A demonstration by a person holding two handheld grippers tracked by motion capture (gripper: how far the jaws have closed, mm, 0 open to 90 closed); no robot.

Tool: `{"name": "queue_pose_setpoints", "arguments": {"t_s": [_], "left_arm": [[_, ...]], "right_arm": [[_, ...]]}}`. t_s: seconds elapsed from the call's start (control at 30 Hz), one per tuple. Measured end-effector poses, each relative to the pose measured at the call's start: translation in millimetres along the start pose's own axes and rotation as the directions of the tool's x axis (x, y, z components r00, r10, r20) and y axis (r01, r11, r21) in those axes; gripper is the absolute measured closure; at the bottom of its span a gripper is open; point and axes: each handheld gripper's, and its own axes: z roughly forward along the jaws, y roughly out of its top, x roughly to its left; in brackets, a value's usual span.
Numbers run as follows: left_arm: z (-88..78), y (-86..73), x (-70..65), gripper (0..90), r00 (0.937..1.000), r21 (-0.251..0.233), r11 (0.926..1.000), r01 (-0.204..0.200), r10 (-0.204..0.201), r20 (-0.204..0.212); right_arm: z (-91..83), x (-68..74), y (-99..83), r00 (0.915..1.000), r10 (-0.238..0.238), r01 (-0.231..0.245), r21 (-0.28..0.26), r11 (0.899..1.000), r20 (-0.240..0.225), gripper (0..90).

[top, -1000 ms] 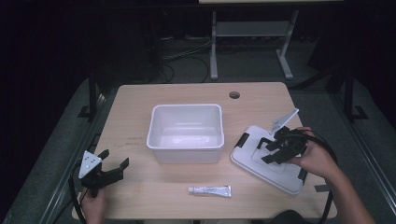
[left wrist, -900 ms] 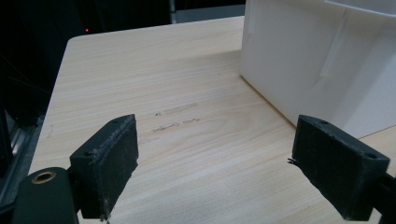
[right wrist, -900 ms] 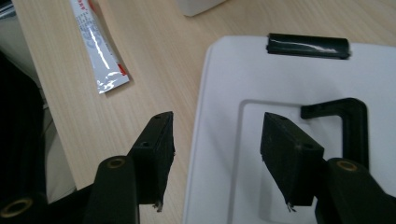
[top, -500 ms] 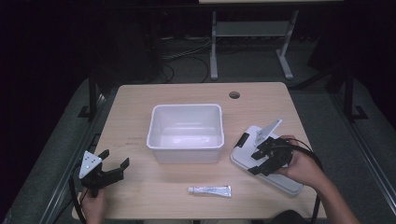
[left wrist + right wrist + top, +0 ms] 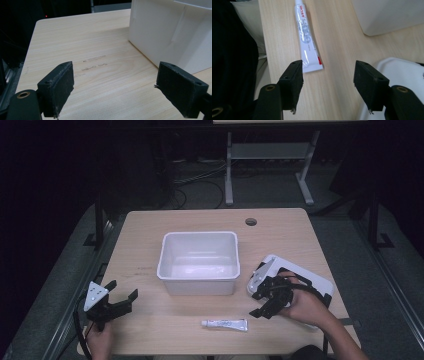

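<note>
White tube (image 5: 224, 324): flat on the tabletop (image 5: 150, 235) near my front edge, in front of the tub, cap end to the left in the high view. Untouched.
Right tongs (image 5: 264, 303): a second ago over the white lid; since then I've brought them off its near-left corner, toward the tube. Now just right of the tube's crimped end.
Right jaws: have just been opening, now wide apart, nothing between them. In the right gripper view the tube's crimped end (image 5: 312, 65) sits just ahead of one jaw, not yet between the pair.
Left tongs (image 5: 119, 301): parked at the left front of the tabletop, same spot as before, wide open, empty.
White tub (image 5: 199, 262): centre, empty, unmoved.
Lid (image 5: 310, 282): right of the tub, flat, partly under my right hand.
Read: lid done with; tube looks like the next pick.
Next: slide further left to straddle the tube, then close.
</note>
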Motion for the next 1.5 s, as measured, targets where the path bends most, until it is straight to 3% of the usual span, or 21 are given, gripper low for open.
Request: {"name": "queue_pose_setpoints", "arguments": {"t_s": [0.7, 1.5], "left_arm": [[0.2, -0.3, -0.3, 13.7, 1.0, -0.002, 1.0, 0.004, -0.004, 0.004], [0.2, -0.3, -0.2, 13.7, 1.0, -0.006, 0.9999, 0.009, -0.009, 0.004]], "right_arm": [[35.3, 16.7, 31.2, 0.9938, -0.087, 0.092, 0.076, 0.993, -0.069, 40.2], [56.1, 26.3, 67.0, 0.9814, -0.16, 0.171, 0.105, 0.98, -0.106, 42.7]]}}
